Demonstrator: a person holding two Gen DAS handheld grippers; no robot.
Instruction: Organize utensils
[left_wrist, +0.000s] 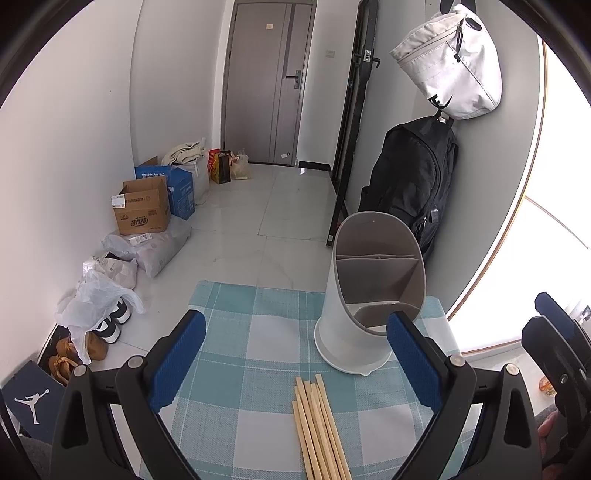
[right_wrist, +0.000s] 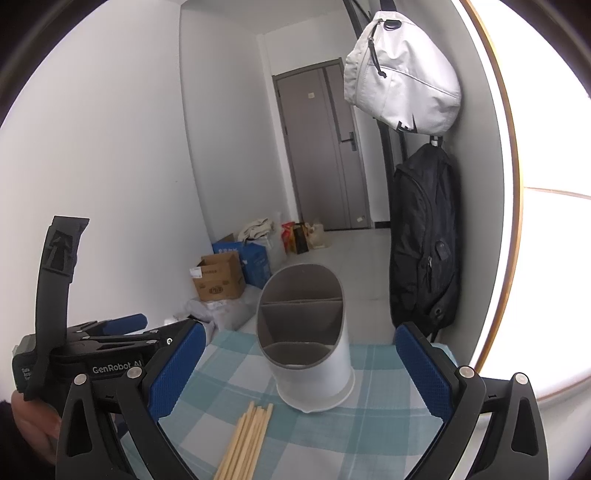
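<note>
Left wrist view: the left tongs (left_wrist: 295, 354) stand released, jaws wide apart, nothing between the blue pads, above the desk (left_wrist: 229, 317) with its checked cloth. A bundle of wooden chopsticks (left_wrist: 319, 432) lies flat near the desk's near edge. A white utensil holder (left_wrist: 365, 295) with grey dividers stands upright towards the far right corner, apart from the chopsticks and empty as far as can be seen.

Right wrist view: the right tongs (right_wrist: 299, 373) are likewise released and empty. Chopsticks (right_wrist: 247, 439) lie in front of the holder (right_wrist: 310, 339), not touching it. A hand (right_wrist: 29, 424) grips the other tool at left.
</note>
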